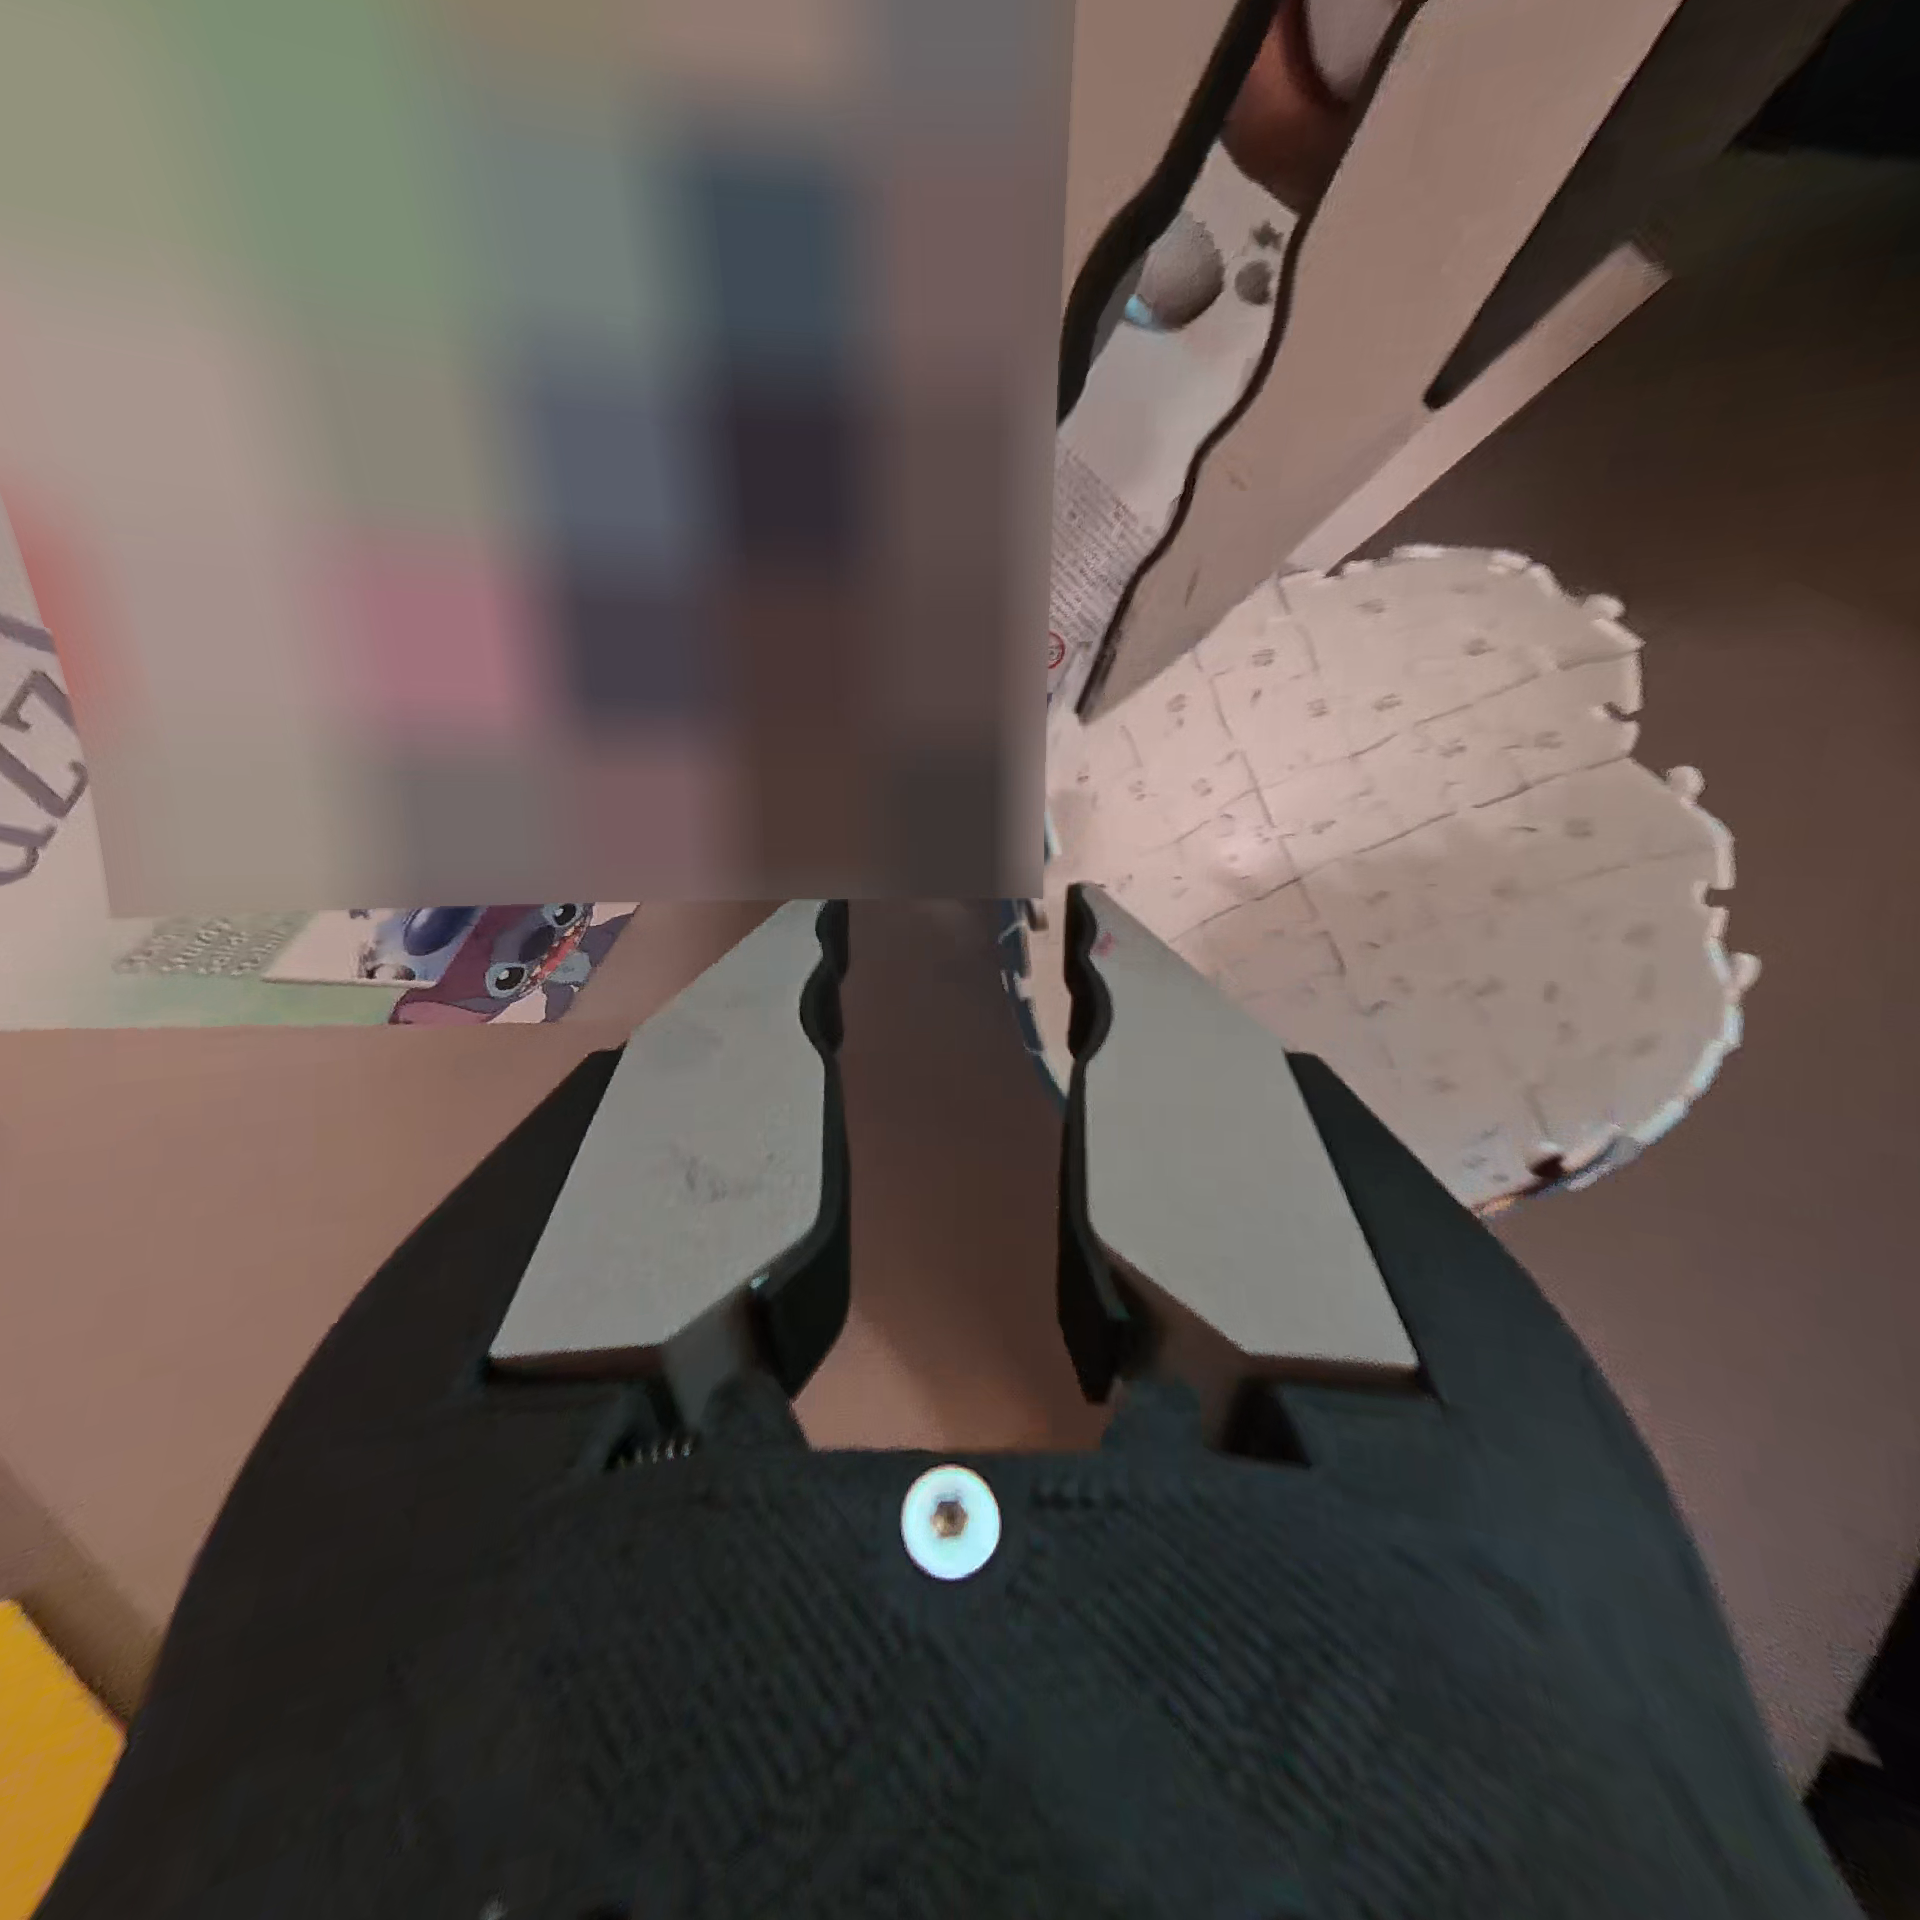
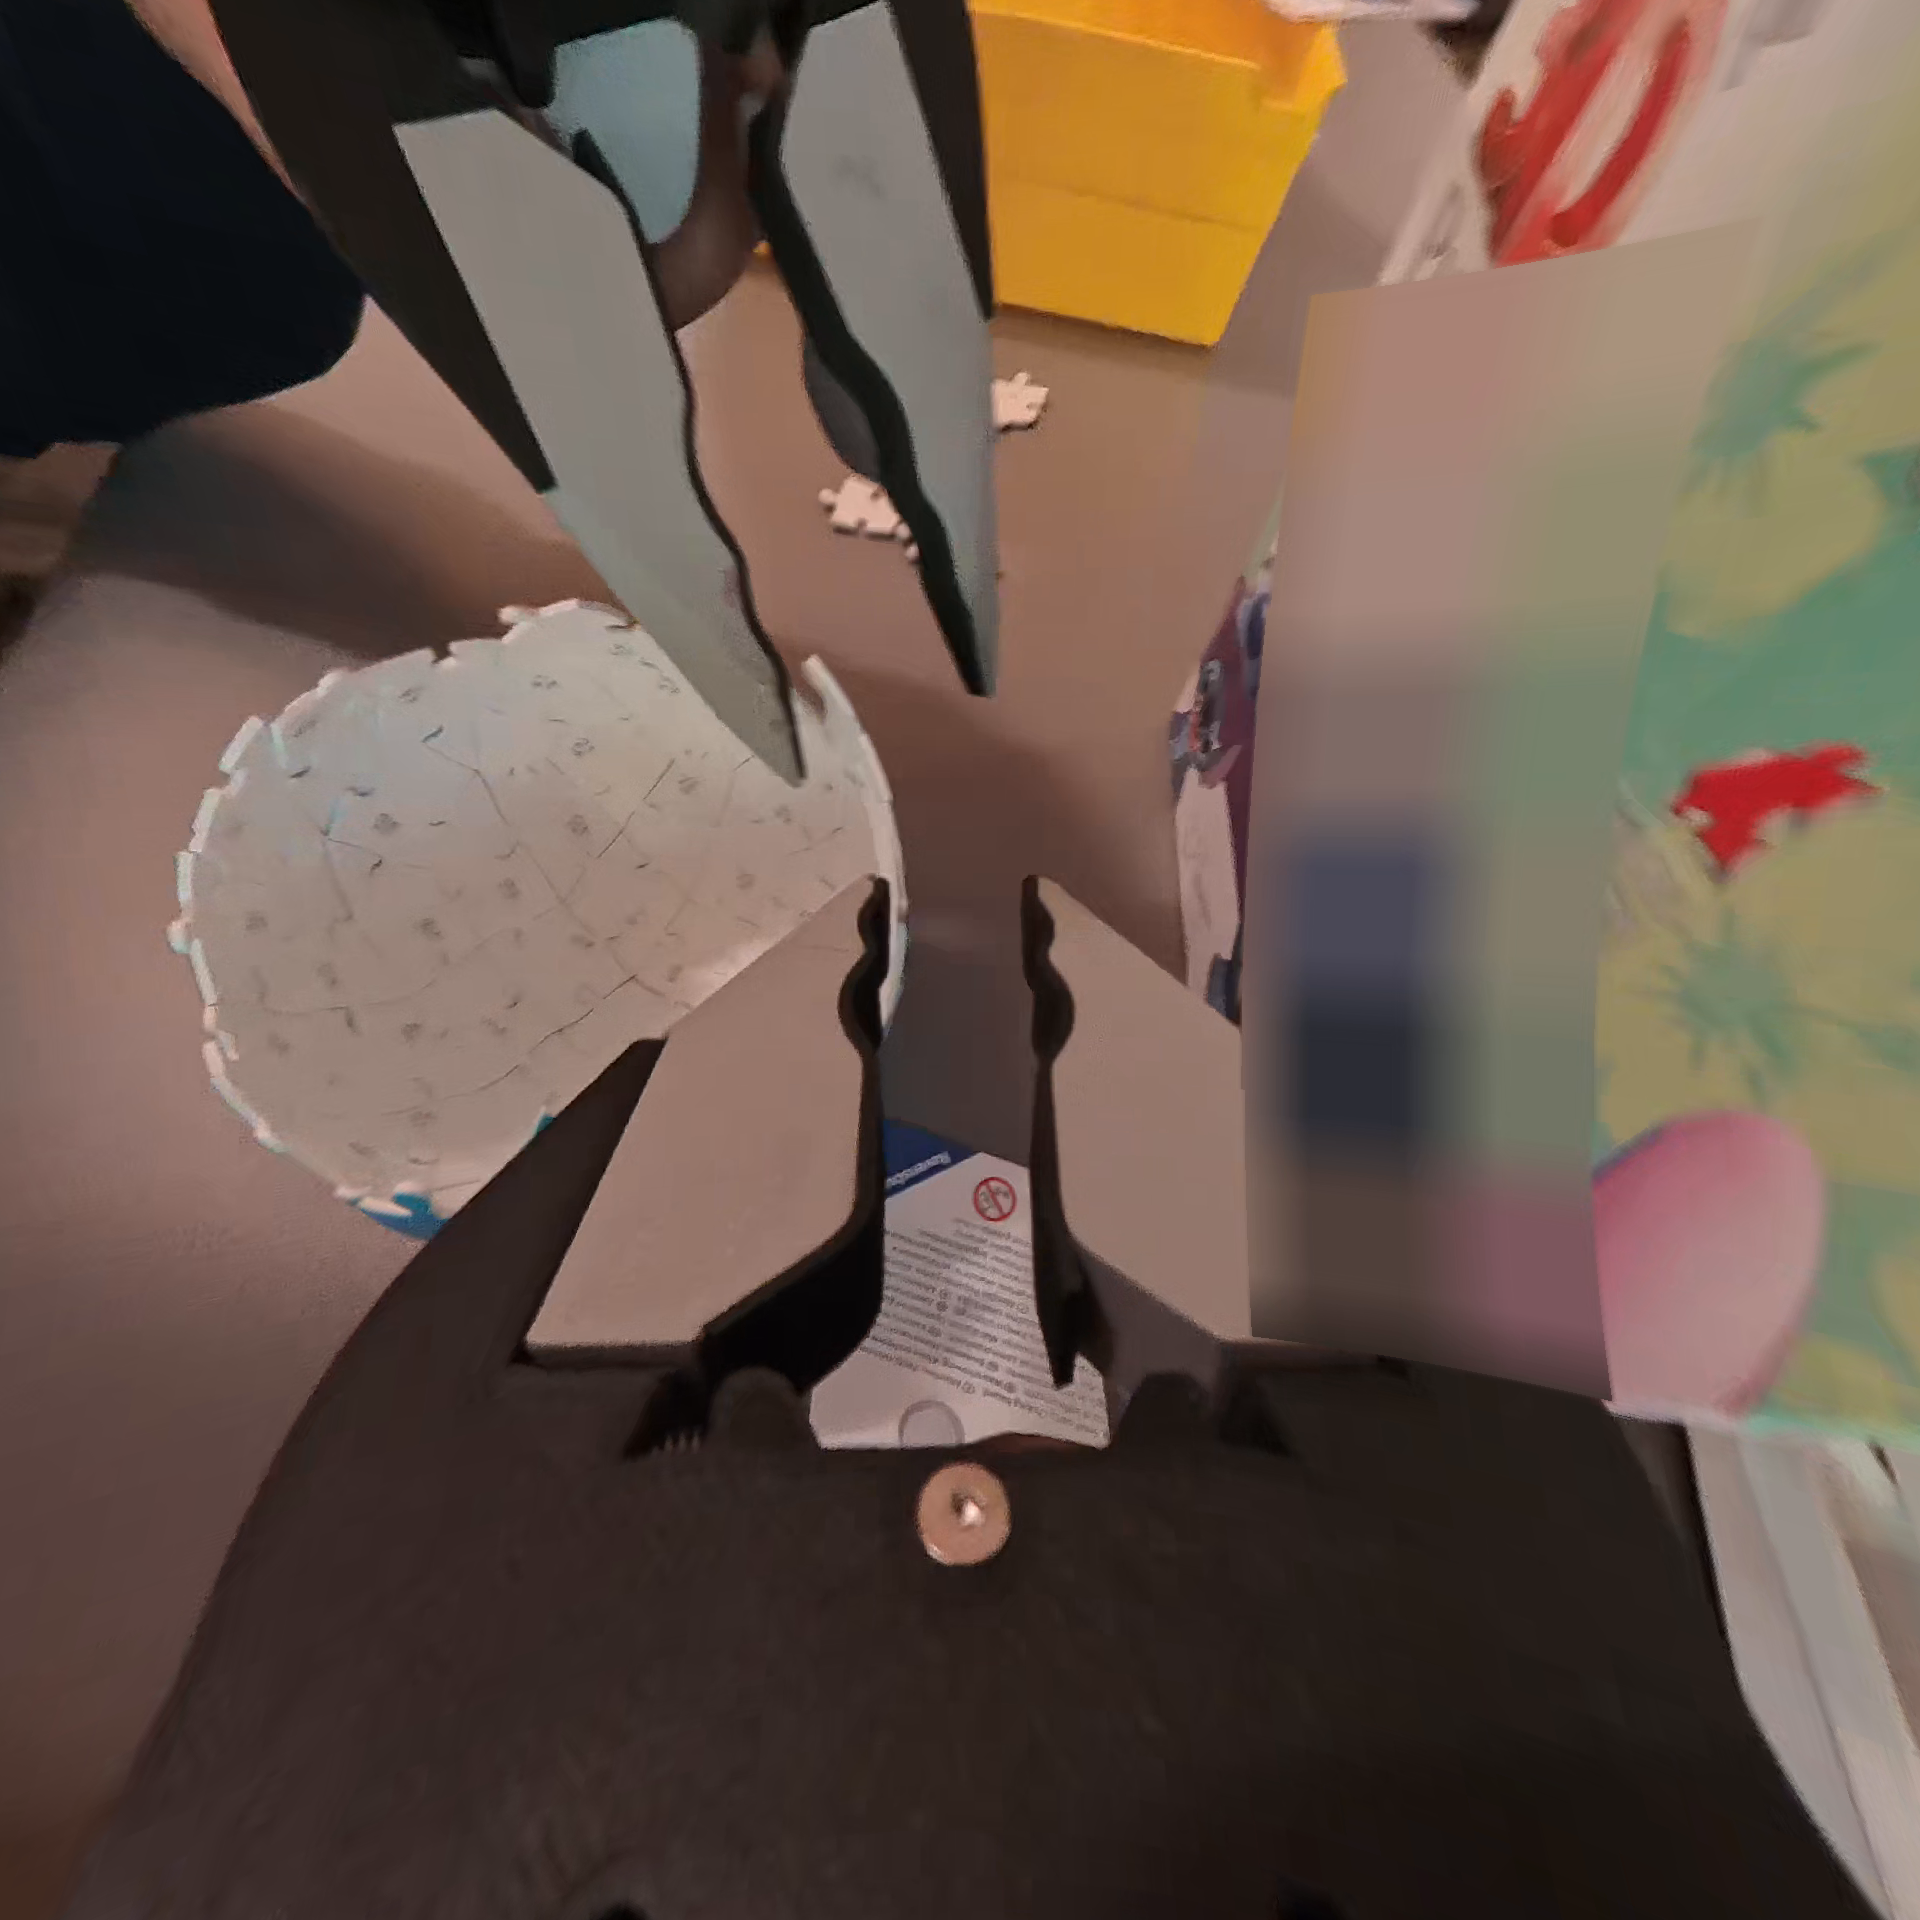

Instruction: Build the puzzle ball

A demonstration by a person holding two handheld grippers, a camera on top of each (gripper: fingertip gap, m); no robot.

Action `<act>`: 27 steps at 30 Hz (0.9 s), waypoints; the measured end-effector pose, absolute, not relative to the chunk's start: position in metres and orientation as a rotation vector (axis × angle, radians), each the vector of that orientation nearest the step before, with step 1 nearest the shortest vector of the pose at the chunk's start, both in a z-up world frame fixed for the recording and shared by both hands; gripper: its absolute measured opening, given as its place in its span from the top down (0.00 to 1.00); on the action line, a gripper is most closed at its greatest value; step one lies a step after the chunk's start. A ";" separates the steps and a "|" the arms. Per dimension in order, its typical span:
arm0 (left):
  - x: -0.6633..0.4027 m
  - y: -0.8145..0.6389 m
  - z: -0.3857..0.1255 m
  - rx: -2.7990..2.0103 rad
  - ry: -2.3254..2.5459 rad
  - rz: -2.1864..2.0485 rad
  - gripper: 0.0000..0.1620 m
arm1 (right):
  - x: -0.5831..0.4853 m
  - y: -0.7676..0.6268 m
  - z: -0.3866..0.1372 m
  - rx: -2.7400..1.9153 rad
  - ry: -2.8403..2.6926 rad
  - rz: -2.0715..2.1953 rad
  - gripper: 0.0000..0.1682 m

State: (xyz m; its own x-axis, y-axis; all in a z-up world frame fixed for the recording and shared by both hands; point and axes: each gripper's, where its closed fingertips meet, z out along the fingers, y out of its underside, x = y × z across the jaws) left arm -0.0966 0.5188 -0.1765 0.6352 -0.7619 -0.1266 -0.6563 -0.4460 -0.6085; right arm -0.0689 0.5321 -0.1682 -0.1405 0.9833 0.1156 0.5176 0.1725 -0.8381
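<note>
Between our left gripper point(image 1: 956, 935) fingers nothing is held; they stand apart. Our right gripper point(image 2: 951, 894) fingers are apart too, empty, over a printed leaflet point(image 2: 966, 1320). Beside both sits the half-built puzzle ball point(image 2: 499, 914), a white shell with its hollow side up on the brown table point(image 2: 156, 1351). Beyond the ball lie loose pieces point(image 2: 868, 509) and a yellow bin point(image 2: 1132, 156). We judge the shell light, thin and fragile: grip its toothed rim gently.

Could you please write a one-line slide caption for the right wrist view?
Right tongs open above a leaflet, beside the half-built puzzle ball, left tongs open opposite.
</note>
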 end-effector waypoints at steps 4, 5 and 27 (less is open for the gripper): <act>-0.094 0.521 -0.191 -2.289 1.156 -0.168 0.77 | -0.072 0.530 -0.173 -1.423 -1.831 0.807 0.86; -0.093 0.522 -0.193 -2.293 1.166 -0.163 0.77 | -0.072 0.528 -0.173 -1.416 -1.847 0.806 0.88; -0.082 0.528 -0.208 -2.302 1.313 -0.094 0.98 | -0.075 0.527 -0.191 -1.334 -1.903 0.731 1.00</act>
State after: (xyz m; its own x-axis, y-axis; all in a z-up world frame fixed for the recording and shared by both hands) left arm -0.0818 0.5277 -0.2082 0.5362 -0.8258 -0.1747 -0.7924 -0.4212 -0.4413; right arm -0.0746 0.5270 -0.1910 -0.2337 0.9478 0.2169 0.5586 0.3134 -0.7679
